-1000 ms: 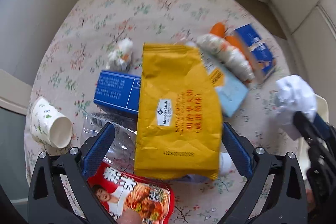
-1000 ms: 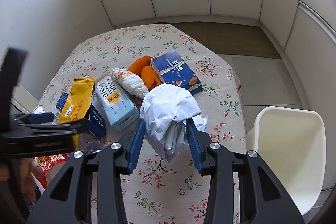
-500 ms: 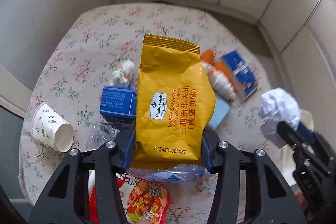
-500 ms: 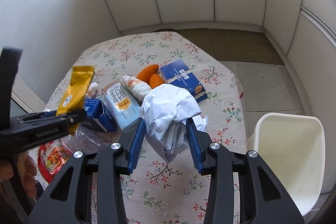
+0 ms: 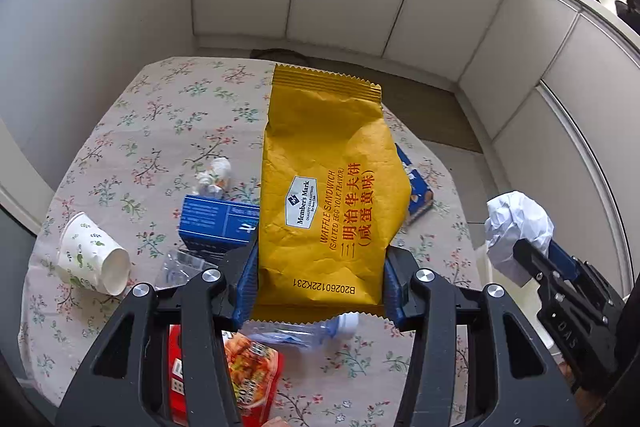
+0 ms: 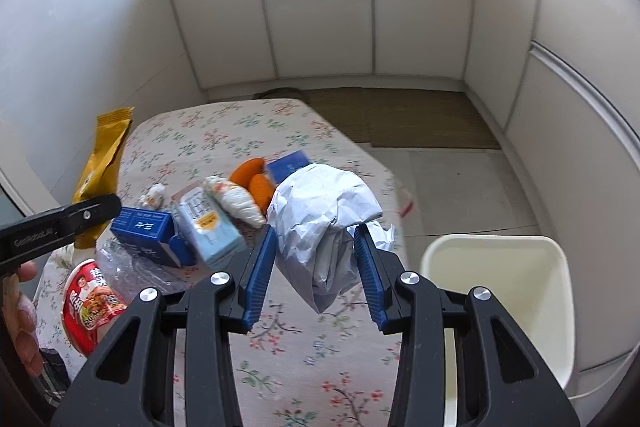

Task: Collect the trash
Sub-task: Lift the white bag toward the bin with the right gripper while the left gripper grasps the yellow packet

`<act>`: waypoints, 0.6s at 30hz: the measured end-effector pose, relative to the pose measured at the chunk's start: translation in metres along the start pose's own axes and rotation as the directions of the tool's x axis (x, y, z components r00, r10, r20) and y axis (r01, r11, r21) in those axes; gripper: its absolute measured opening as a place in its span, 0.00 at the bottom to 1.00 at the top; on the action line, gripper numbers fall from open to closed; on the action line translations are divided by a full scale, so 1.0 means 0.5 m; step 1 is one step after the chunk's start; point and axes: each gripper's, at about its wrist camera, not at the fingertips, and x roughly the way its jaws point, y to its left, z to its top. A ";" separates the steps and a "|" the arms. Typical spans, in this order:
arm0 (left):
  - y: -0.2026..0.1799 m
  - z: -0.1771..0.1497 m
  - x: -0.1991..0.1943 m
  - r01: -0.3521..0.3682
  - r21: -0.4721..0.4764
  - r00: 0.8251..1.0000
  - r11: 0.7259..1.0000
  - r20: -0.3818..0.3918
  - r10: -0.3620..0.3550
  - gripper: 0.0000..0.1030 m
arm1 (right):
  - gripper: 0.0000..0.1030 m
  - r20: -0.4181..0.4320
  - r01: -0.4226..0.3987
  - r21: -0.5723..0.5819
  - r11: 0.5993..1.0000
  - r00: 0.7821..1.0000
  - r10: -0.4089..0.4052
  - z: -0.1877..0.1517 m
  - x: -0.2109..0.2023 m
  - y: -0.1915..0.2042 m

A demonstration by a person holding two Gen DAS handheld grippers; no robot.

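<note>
- left wrist view is showing the left gripper [image 5: 320,291] with its fingers [image 5: 245,281] clamped on the lower edges of a yellow snack bag [image 5: 328,195], which is filling the centre of the frame above the floral surface [image 5: 132,131].
- right wrist view is showing the right gripper [image 6: 316,275] with its fingers [image 6: 260,267] squeezing a crumpled white paper wad [image 6: 324,219] at centre frame, clear of the surface, with a cream bin [image 6: 496,303] waiting at lower right.
- the bag is looking light, crinkly and slick, likely giving under pressure; gripping across its width near the bottom seam seems sound.
- the paper is looking soft and springy, so a pinch through its bulk is suiting it.
- a paper cup [image 5: 94,255], blue box [image 5: 218,221] and red packet [image 5: 240,367] are lying at lower left.
</note>
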 end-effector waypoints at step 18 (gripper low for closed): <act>-0.120 -0.059 -0.016 0.061 0.091 0.997 0.994 0.047 -0.065 0.46 | 0.40 -0.068 0.293 0.122 0.948 0.956 -0.287 -0.045 -0.007 -0.172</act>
